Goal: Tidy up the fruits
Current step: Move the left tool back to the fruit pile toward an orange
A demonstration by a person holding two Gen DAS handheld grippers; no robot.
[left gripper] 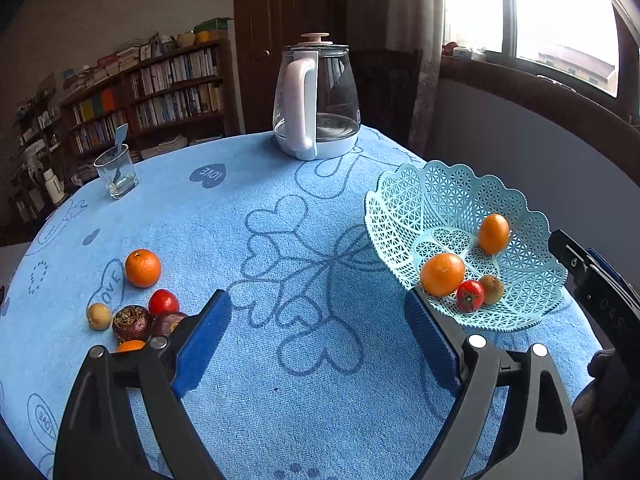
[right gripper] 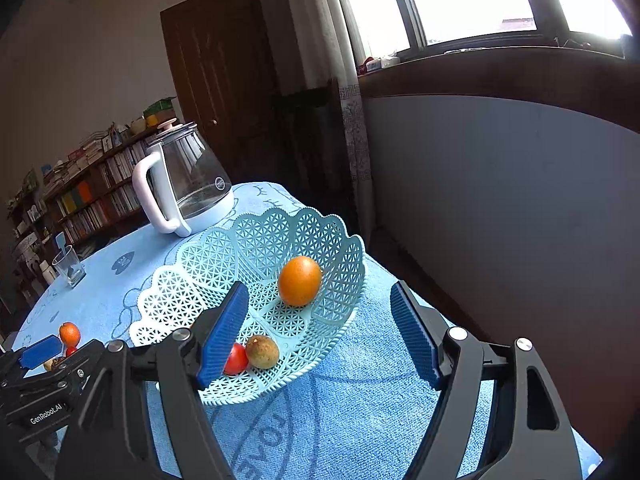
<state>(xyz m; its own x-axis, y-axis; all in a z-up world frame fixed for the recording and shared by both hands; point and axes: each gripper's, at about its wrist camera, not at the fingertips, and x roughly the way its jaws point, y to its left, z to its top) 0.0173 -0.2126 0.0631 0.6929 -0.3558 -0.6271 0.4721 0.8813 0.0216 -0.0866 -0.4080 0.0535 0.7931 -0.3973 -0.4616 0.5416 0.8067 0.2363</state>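
On the near left of the surface, an orange, a tomato and dark fruits lay loose. Your left gripper stood with jaws wide, empty. Right, the basket held four fruits. Your right gripper hovered there, jaws wide, gripping nothing.

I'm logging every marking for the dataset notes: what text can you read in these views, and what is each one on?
"LOVE": printed in hearts on the blue tablecloth, several times.
"GenRobot.AI": on the left gripper, seen from the right wrist view.
Round logo on the glass kettle: too small to read.
Book spines on the bookshelf: too blurred to read.
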